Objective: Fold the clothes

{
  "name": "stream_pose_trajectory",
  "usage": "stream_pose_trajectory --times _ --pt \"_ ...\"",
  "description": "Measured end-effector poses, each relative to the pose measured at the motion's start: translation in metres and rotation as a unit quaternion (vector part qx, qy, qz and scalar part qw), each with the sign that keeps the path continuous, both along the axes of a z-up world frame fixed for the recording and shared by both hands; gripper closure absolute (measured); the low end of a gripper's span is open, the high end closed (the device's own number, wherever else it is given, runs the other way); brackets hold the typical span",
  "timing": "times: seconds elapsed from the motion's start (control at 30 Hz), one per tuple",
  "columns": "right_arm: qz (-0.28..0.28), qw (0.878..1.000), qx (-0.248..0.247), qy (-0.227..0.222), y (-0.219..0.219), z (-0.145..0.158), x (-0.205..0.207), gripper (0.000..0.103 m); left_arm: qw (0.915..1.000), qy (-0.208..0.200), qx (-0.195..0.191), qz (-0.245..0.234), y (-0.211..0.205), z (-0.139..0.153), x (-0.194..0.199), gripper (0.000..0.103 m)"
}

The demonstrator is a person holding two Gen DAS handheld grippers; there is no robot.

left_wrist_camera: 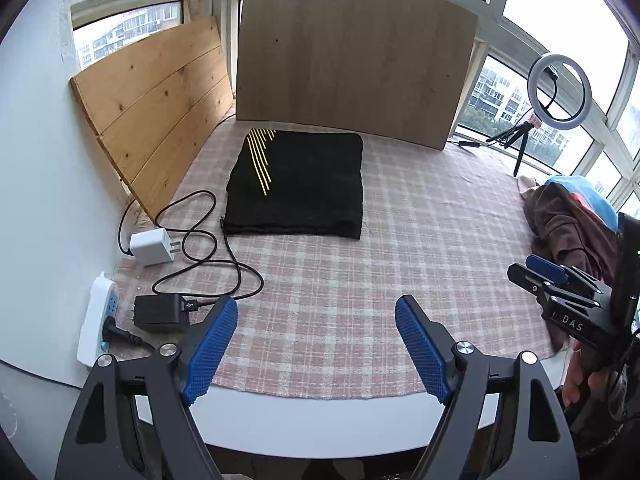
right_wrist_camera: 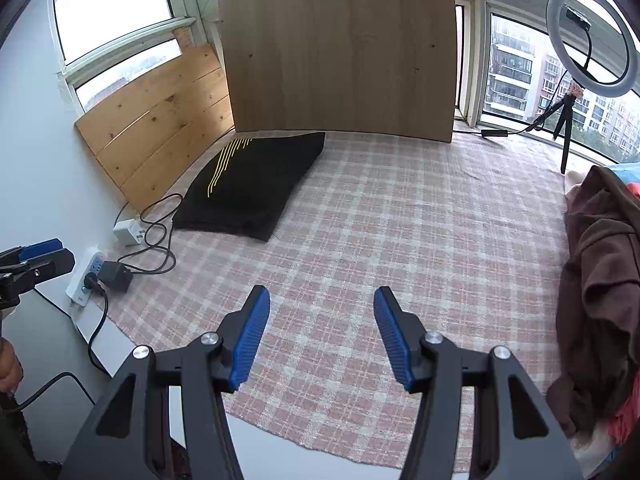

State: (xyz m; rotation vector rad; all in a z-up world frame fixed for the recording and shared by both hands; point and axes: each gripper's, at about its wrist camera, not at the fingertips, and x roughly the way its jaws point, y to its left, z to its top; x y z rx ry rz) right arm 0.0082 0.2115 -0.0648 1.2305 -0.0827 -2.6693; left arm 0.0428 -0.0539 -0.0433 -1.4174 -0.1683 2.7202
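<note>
Folded black garment (left_wrist_camera: 296,184) sits flat on the checked cloth (left_wrist_camera: 340,280), a neat square with yellow stripes (left_wrist_camera: 260,160) fanning across its far left corner. It lies well ahead of the left tool (left_wrist_camera: 316,344), slightly to that tool's left, its far edge just short of the big upright board (left_wrist_camera: 352,52). From the right tool (right_wrist_camera: 322,336) it's ahead and off to the left, well apart.

Left tool: released, blue pads (left_wrist_camera: 210,350) spread wide, nothing between them but checked cloth. Right tool: also released, jaws a bit narrower, nothing gripped, hovering over the near part of the cloth. Both point down and forward at the counter (left_wrist_camera: 320,420), whose white edge shows below the cloth.

Off to the right of both tools, a heap of unfolded clothes: brown garment (right_wrist_camera: 600,280) on top, blue fabric (left_wrist_camera: 580,188) and something red peeking out behind. It's just beside the right tool, touching neither pad.

Left of the black garment, a white charger (left_wrist_camera: 150,246) with a looping black cable (left_wrist_camera: 200,240), a black adapter (left_wrist_camera: 160,312), and a white power strip (left_wrist_camera: 96,320) at the counter's left edge. A pine panel (left_wrist_camera: 152,120) leans against the left wall. Far right, a ring light (right_wrist_camera: 592,40) on a small tripod by the windows.
</note>
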Motion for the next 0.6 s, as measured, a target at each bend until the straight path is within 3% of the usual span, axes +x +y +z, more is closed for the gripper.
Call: stream_pose_trajectory --times 0.1,0.3,0.5,0.6 --pt "0.003 1.000 0.004 -0.003 -0.005 -0.001 -0.001 0.049 1.0000 -0.004 0.005 0.001 -0.003 -0.003 -0.001 0.023" --pt "0.007 1.000 0.011 0.001 -0.011 0.001 -0.002 0.049 0.9997 0.024 -0.002 0.000 -0.005 0.005 0.003 0.023" --pt "0.008 1.000 0.006 -0.003 -0.012 -0.001 -0.006 0.049 0.9992 -0.008 0.038 0.014 -0.013 -0.002 -0.003 0.023" --pt "0.011 1.000 0.008 -0.004 -0.015 -0.003 -0.006 0.049 0.9985 0.009 0.055 0.003 -0.012 0.004 0.002 0.023"
